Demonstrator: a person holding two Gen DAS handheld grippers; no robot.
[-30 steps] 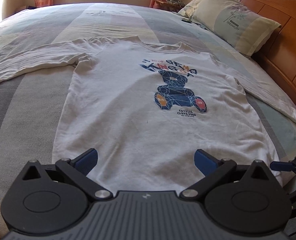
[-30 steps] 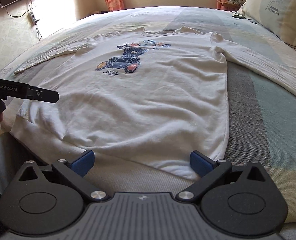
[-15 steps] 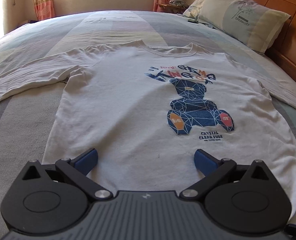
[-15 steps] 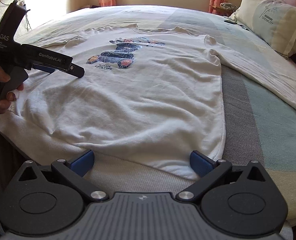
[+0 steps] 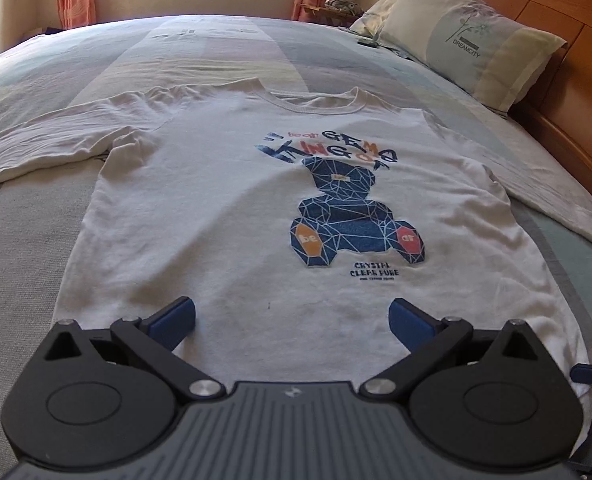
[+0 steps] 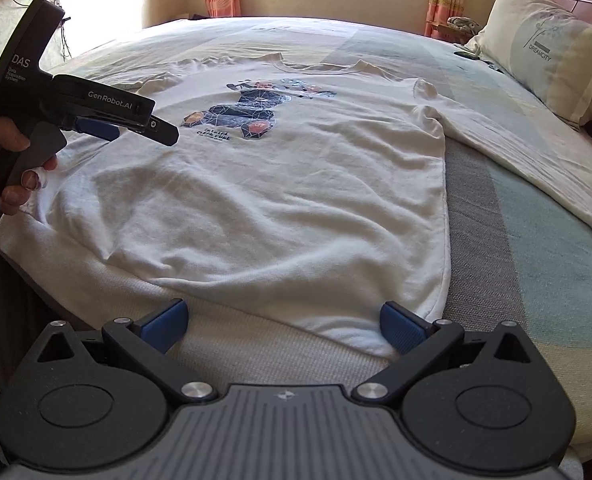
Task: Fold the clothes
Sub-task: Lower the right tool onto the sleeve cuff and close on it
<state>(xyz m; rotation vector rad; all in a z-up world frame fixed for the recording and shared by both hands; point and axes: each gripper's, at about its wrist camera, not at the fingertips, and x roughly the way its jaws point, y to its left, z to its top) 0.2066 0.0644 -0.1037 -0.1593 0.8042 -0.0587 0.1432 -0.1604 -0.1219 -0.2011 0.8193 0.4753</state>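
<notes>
A white long-sleeved shirt (image 5: 224, 216) (image 6: 296, 200) with a blue bear print (image 5: 343, 220) lies face up and spread flat on the bed, both sleeves stretched out sideways. My left gripper (image 5: 292, 320) hovers open over the shirt's lower left part, nothing between its blue pads. In the right wrist view the left gripper (image 6: 108, 124) shows at the left, held in a hand above the shirt's left side. My right gripper (image 6: 282, 326) stands open at the hem, near the shirt's lower right corner, holding nothing.
The bed (image 5: 216, 40) has a striped pastel cover. A pillow (image 5: 467, 36) leans on the wooden headboard (image 5: 567, 92) at the right. Curtains and a window line the far wall. A small dark object (image 5: 367, 43) lies near the pillow.
My left gripper has moved forward over the shirt and higher, so the bear print looks closer. The right gripper has stayed at the hem. Both stay open.
</notes>
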